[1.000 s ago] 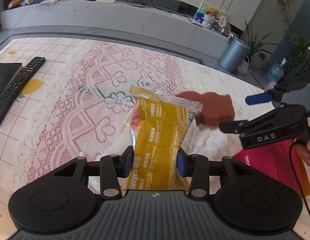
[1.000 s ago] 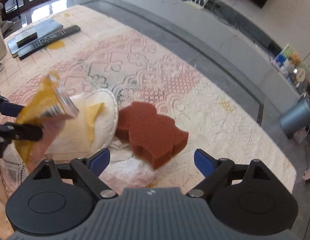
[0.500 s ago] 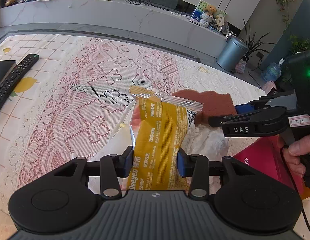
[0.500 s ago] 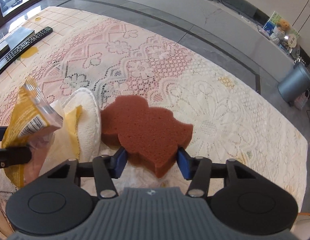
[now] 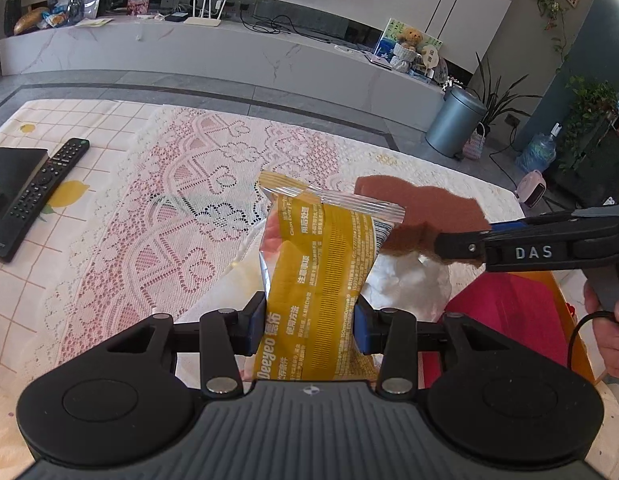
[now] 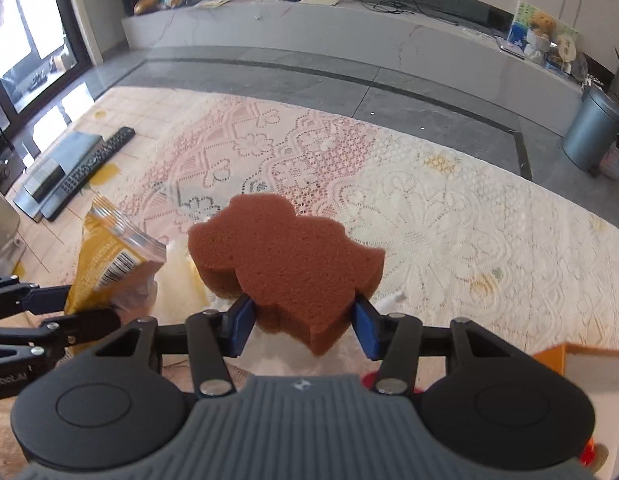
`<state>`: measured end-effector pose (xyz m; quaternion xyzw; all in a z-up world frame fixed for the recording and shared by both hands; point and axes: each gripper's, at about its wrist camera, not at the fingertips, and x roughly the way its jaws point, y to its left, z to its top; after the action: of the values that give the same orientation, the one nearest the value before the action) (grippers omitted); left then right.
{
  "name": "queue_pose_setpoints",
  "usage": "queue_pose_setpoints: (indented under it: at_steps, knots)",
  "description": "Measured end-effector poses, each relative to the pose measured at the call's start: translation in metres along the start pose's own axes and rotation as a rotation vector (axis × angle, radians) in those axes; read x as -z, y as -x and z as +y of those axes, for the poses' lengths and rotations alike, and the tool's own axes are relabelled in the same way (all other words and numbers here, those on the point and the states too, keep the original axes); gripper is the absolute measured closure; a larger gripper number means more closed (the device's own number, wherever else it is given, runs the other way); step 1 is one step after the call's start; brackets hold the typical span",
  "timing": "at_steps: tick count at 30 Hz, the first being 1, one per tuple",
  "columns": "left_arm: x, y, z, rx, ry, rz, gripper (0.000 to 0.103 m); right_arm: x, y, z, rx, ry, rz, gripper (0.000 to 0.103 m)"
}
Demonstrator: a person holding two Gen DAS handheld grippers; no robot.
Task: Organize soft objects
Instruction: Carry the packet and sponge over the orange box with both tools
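Observation:
A yellow foil packet [image 5: 321, 264] stands upright between the blue pads of my left gripper [image 5: 309, 328], which is shut on it and holds it above the lace tablecloth [image 5: 181, 208]. A brown animal-shaped sponge [image 6: 285, 256] is pinched at its lower part by my right gripper [image 6: 305, 320], shut on it and holding it off the table. In the left wrist view the sponge [image 5: 425, 208] shows behind the packet, with the right gripper [image 5: 465, 236] coming in from the right. The right wrist view has the packet [image 6: 105, 264] and the left gripper [image 6: 89, 308] at the left edge.
A white cloth pad [image 5: 409, 284] lies under both held things. A red and orange container [image 5: 505, 312] sits at the near right. A black remote [image 5: 41, 188] and a flat black device [image 5: 9, 168] lie at the far left. A person's hand [image 5: 609, 320] grips the right tool.
My right gripper went from wide open over the sponge to shut on it, then raised it off the cloth. The left gripper rose a little with the packet still in it.

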<state>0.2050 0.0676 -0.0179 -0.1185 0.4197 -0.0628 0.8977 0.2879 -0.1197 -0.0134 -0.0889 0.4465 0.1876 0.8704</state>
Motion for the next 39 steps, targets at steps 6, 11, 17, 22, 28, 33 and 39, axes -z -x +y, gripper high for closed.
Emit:
queue_pose_setpoints:
  at_steps: [6, 11, 17, 22, 28, 33, 39]
  knots:
    - [0.006, 0.024, -0.006, -0.026, -0.009, -0.013, 0.054, 0.022, 0.044, 0.016, 0.016, 0.063, -0.085, 0.05]
    - [0.009, 0.047, -0.017, -0.021, -0.035, -0.031, 0.054, 0.045, 0.081, 0.014, -0.007, 0.04, -0.128, 0.05]
    - [0.012, 0.067, -0.048, 0.028, -0.077, -0.041, 0.054, 0.076, 0.125, -0.008, 0.013, -0.012, -0.173, 0.05]
    - [0.013, 0.078, -0.095, 0.099, -0.152, -0.05, 0.054, 0.108, 0.165, -0.05, 0.061, -0.099, -0.211, 0.05]
    - [0.006, 0.064, -0.166, 0.22, -0.241, -0.027, 0.054, 0.149, 0.206, -0.125, 0.161, -0.253, -0.238, 0.05]
    - [-0.005, 0.027, -0.231, 0.306, -0.296, 0.028, 0.054, 0.174, 0.219, -0.188, 0.25, -0.385, -0.228, 0.05]
    - [-0.008, -0.035, -0.311, 0.354, -0.484, 0.098, 0.054, 0.196, 0.205, -0.235, 0.318, -0.444, -0.191, 0.05]
